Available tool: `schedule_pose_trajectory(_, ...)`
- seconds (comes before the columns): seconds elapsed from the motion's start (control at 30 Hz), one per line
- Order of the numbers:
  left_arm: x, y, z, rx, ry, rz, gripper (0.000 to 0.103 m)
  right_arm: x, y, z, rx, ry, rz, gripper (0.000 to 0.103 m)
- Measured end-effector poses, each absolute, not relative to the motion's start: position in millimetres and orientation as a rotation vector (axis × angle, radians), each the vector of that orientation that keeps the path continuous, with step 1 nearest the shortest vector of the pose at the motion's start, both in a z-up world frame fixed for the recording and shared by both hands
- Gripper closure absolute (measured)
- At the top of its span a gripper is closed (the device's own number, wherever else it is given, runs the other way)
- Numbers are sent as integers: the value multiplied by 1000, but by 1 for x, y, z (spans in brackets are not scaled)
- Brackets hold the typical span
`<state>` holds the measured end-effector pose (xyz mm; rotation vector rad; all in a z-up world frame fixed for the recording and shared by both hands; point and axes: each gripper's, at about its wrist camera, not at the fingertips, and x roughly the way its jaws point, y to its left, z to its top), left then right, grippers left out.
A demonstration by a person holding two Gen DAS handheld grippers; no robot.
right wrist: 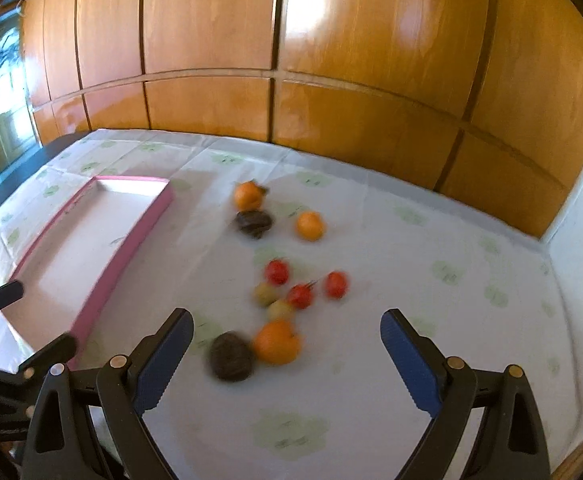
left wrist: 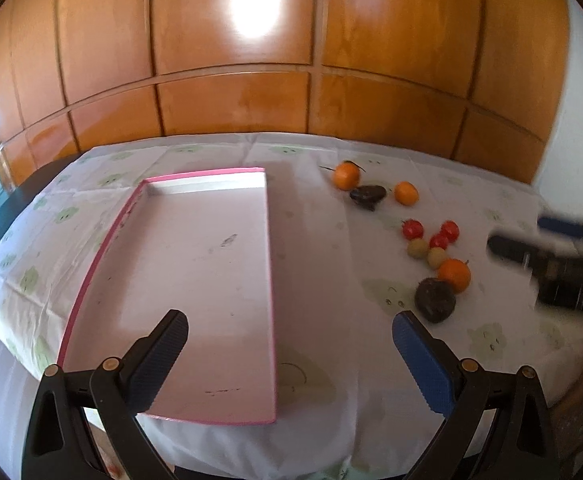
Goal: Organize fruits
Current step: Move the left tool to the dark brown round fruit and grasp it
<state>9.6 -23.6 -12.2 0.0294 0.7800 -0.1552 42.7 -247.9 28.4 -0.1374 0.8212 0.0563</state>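
Both claws are spread wide and grasp nothing: the right claw (right wrist: pixel 286 344) hangs just above the cloth-covered table (right wrist: pixel 411 240), and the left claw (left wrist: pixel 290 346) hangs over the near end of the pink-rimmed tray (left wrist: pixel 195 252). Between the right claw's fingers, nearest to it, lie a dark fruit (right wrist: pixel 230 356) and an orange (right wrist: pixel 276 341) touching each other. Just beyond them sit two small pale green fruits (right wrist: pixel 265 294) and three red tomatoes (right wrist: pixel 277 272) in a loose cluster. Farther ahead are a second dark fruit (right wrist: pixel 254 223) and two more oranges (right wrist: pixel 248 196), one beside it and one a little apart to the right. That makes ten pieces: three oranges, three tomatoes, two green, two dark, all on the cloth to the right of the tray. Only the left view shows the tray's whole white floor; the right view is blurred and cuts it off at the left edge.
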Motion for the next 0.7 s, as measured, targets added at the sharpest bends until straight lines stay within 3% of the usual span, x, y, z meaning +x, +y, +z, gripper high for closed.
schedule_pose_trajectory(0.13, 10, -38, -7, 74, 764, -192, 0, 68, -284, 28, -153, 814, 37, 7)
schedule_pose_trajectory(0.33, 14, -66, -6, 155, 756, -272, 2, 89, -336, 6, 45, 871, -45, 9)
schedule_pose_trajectory(0.5, 29, -95, -16, 192, 816, -377, 27, 92, -347, 2, 109, 887, -50, 11)
schedule_pose_trajectory(0.7, 48, -124, -32, 159, 901, -483, 35, 91, -351, 4, 126, 885, -61, 11)
